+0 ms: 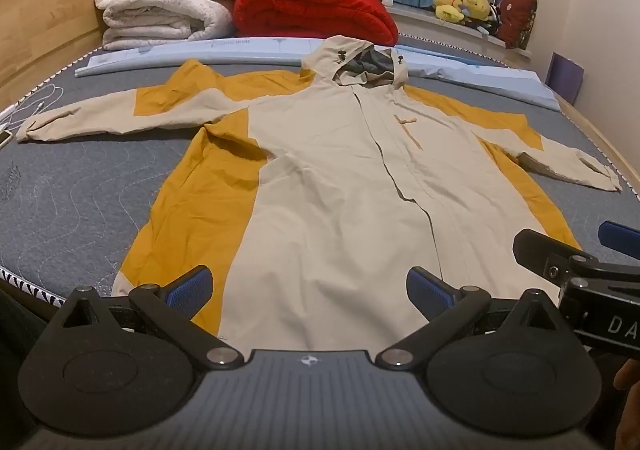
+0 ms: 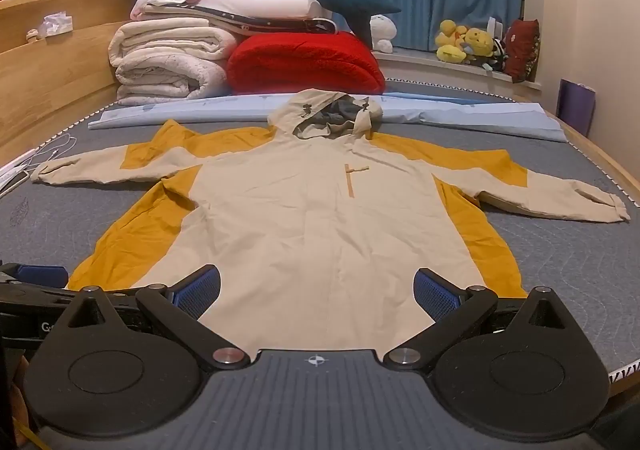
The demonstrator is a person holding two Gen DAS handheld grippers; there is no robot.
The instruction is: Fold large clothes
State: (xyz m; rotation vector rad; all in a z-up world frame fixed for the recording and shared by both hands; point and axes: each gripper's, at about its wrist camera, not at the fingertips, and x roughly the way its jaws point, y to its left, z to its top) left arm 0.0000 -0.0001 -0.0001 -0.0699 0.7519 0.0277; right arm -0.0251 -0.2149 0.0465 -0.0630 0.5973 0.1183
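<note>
jacket (image 1: 340,170) flat on bed (image 1: 60,190) — long axis runs away, hem nearest | left hand-held gripper (image 1: 308,290), right hand-held gripper (image 2: 316,290) — both wide apart, empty, over hem

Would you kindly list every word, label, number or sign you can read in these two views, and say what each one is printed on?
"DA": white letters on the black body of the right gripper, cut off at the picture's edge.
"G": a white letter on the black body of the left gripper; the rest is hidden.
Faint print along the pale blue sheet behind the beige and mustard hooded jacket: too small to read.
</note>
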